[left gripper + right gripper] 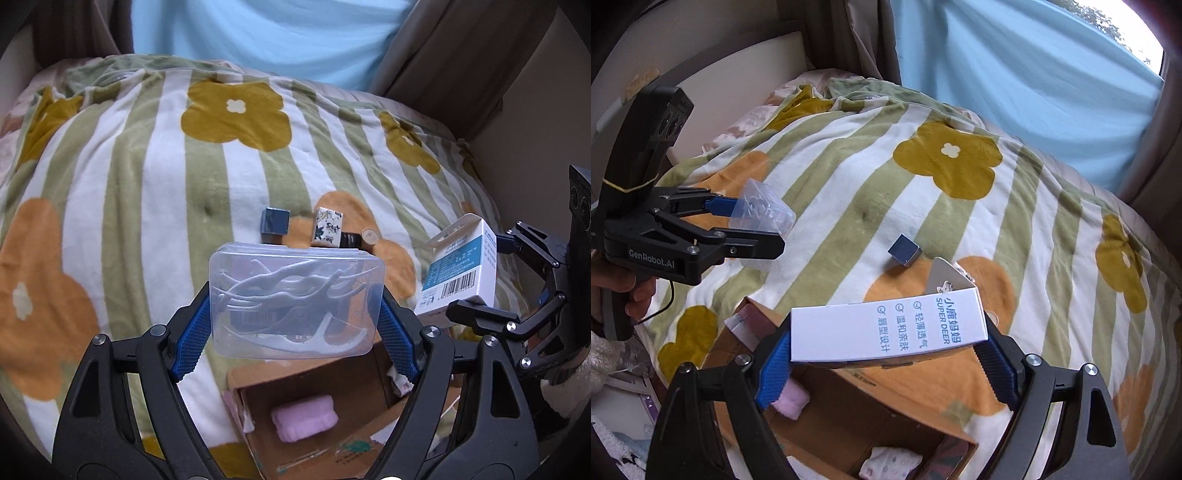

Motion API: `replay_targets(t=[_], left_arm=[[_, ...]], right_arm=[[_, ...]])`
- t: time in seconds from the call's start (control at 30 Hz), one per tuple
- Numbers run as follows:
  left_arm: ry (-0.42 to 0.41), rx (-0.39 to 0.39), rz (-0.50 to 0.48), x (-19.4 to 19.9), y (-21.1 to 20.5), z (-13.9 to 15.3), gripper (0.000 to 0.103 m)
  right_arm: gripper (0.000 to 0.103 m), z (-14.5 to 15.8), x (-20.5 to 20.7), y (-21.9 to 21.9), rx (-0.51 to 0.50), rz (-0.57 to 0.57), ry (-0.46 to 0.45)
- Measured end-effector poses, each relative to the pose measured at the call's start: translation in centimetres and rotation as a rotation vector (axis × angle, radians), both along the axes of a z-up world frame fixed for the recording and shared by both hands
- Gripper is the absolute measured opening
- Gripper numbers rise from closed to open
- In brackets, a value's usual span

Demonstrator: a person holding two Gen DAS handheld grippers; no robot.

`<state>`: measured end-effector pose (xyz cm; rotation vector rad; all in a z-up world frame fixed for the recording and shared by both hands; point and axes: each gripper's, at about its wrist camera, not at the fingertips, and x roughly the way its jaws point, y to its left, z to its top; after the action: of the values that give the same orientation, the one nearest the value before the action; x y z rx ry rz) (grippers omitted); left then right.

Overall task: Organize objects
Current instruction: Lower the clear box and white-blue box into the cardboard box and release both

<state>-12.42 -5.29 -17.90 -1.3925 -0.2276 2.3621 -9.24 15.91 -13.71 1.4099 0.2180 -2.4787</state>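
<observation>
My left gripper [293, 314] is shut on a clear plastic case [295, 302] with white pieces inside, held above the open cardboard box [306, 373]. The case also shows in the right wrist view [762, 212]. My right gripper [886, 345] is shut on a white and blue carton [886, 328], held over the cardboard box [864, 417]. The carton also shows in the left wrist view [461, 269]. A pink roll [304, 417] lies inside the box.
On the flowered striped blanket [147, 184] lie a small dark blue cube [274, 225], a patterned white box [327, 227] and a small dark tube [360, 238]. The blue cube also shows in the right wrist view [904, 250]. A blue curtain [1015, 81] hangs behind.
</observation>
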Motion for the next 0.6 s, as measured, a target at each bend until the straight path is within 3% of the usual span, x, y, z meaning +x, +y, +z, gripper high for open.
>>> replay_targets(t=[0.3, 0.6], left_arm=[[-0.052, -0.009, 0.023, 6.9, 1.9, -0.9, 0.08], [-0.142, -0.026, 0.07, 11.9, 3.4, -5.8, 0.08]], right_arm=[[0.086, -1.4, 5.5, 2.4, -0.061, -0.162, -0.092], [0.086, -6.4, 9.2, 3.2, -0.061, -0.249, -0.155]])
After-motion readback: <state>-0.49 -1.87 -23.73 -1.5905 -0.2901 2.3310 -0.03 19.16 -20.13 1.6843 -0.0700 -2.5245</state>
